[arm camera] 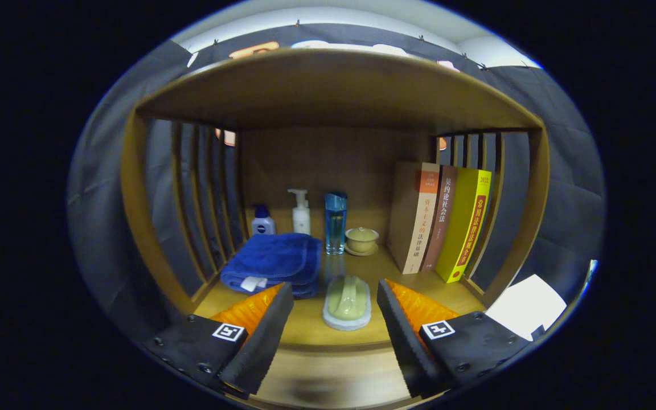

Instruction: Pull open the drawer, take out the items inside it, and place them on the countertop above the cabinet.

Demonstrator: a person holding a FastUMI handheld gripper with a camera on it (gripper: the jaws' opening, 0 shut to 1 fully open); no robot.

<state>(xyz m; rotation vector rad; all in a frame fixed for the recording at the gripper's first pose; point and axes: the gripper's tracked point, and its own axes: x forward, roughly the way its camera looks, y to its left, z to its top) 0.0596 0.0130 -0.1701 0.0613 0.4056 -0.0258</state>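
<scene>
Wooden countertop (311, 319) inside a slatted cabinet carries a folded blue towel (274, 262), green soap dish (347, 302), 2 pump bottles (300, 213), blue glass bottle (335, 222), lidded cup (361, 239), and 3 upright books (439, 219).

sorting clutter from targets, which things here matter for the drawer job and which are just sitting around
For the job:
- gripper, open, holding nothing
- countertop

Lying about:
- soap on its dish, between the fingers
- blue towel
- pump bottle
- blue bottle
- lidded cup
- three books
</scene>
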